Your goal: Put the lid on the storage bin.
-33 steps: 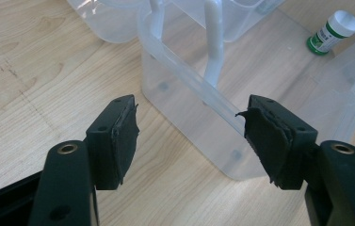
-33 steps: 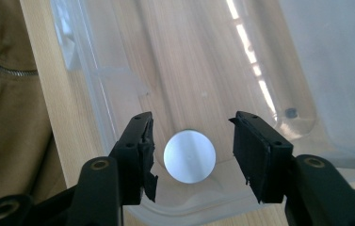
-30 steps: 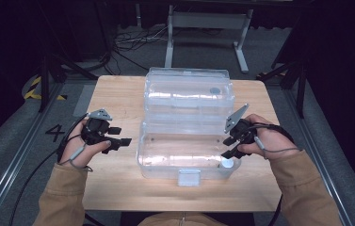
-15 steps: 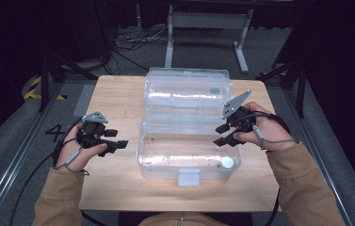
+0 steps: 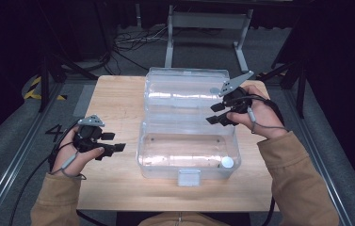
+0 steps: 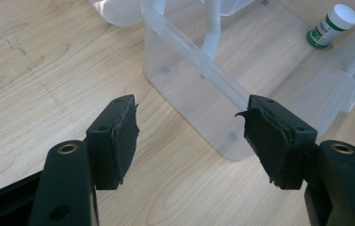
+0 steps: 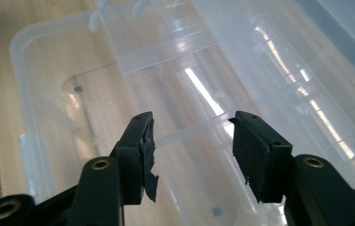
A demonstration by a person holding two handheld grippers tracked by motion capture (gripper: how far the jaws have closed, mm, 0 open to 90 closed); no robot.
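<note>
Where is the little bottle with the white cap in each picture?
High view: the bottle stands in the clear box's near right corner.
Left gripper view: the bottle lies top right, inside the box.
Right gripper view: I can't find it.
Shared landmark: the clear box.

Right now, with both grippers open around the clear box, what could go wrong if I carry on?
The small bottle lies loose in the clear box; a knock could send it rolling. The right gripper hangs open by the raised lid and might clip it. The left gripper, beside the box wall, could shove the box along the table.
</note>
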